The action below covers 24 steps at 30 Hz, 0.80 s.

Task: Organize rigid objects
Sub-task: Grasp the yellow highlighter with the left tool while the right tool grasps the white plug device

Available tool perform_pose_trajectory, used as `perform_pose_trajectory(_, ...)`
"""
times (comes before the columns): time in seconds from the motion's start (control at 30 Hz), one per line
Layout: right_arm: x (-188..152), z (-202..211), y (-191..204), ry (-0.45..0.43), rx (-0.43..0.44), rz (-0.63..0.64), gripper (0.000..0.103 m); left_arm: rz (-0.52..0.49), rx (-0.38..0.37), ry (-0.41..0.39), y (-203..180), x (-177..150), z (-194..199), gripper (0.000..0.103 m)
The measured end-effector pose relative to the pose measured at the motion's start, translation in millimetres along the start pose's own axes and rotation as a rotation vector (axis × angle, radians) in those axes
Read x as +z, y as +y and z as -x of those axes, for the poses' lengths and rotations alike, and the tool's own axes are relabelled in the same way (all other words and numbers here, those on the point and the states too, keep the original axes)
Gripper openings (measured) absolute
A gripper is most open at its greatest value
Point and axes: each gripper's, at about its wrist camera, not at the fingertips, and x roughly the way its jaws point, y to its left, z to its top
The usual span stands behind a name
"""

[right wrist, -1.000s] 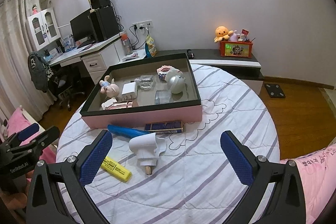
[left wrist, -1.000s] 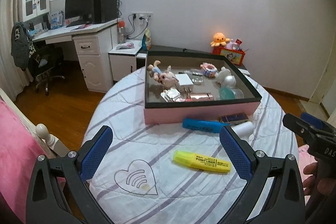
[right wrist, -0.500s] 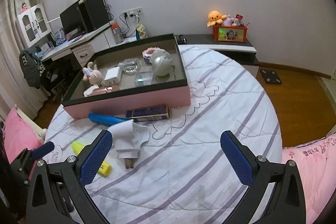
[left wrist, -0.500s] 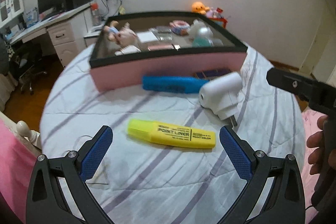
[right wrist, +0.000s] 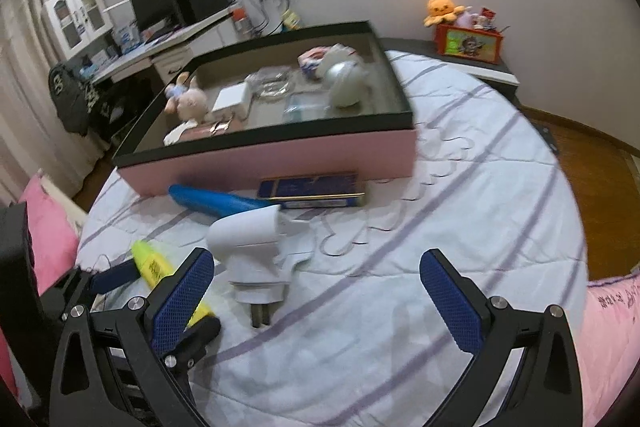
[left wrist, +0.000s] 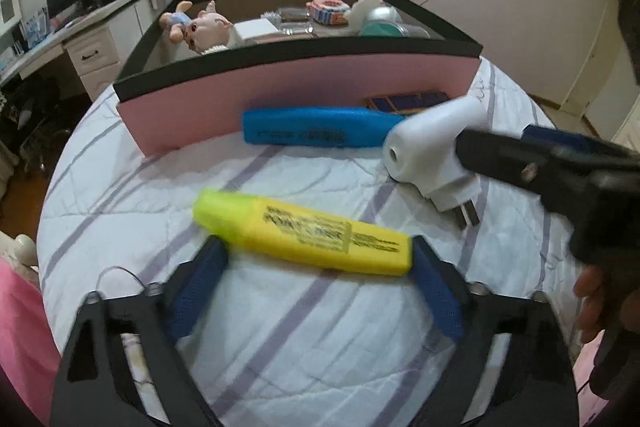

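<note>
Yellow highlighter [left wrist: 304, 233] is straddled lengthwise by wide-open, empty left jaws; crosswise closure is needed. Plug [right wrist: 256, 247], at 11 o'clock, awaits the right jaws, spread and empty.

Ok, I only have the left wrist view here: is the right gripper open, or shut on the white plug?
Observer: Open. The right wrist view shows the right gripper spread wide, with the white plug lying just inside its left finger, ungripped.
Operator: And the dark blue thing half hidden behind the plug?
Observer: A flat navy box, lying on the bed against the front wall of the pink tray.
</note>
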Motion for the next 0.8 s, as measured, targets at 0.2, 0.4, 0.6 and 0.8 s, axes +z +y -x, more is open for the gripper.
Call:
perform_pose_trajectory(0.2,-2,-22,14,0.043,0.026,0.031,0.103,0.020,-0.039,-0.013,21,4,4,0.067)
perform_pose_trajectory(0.4,-10,-33,17,0.056,0.004,0.060,0.079,0.011,0.032,0.014,22,9,-4,0.103)
perform_pose_trajectory(0.6,-11,-22,3,0.042,0.002,0.050,0.059,0.027,0.049,0.013,26,18,-8,0.103)
perform_pose_trajectory(0.8,-13,-16,-1,0.034,0.016,0.038,0.055,0.028,0.011,-0.004,29,21,-11,0.083)
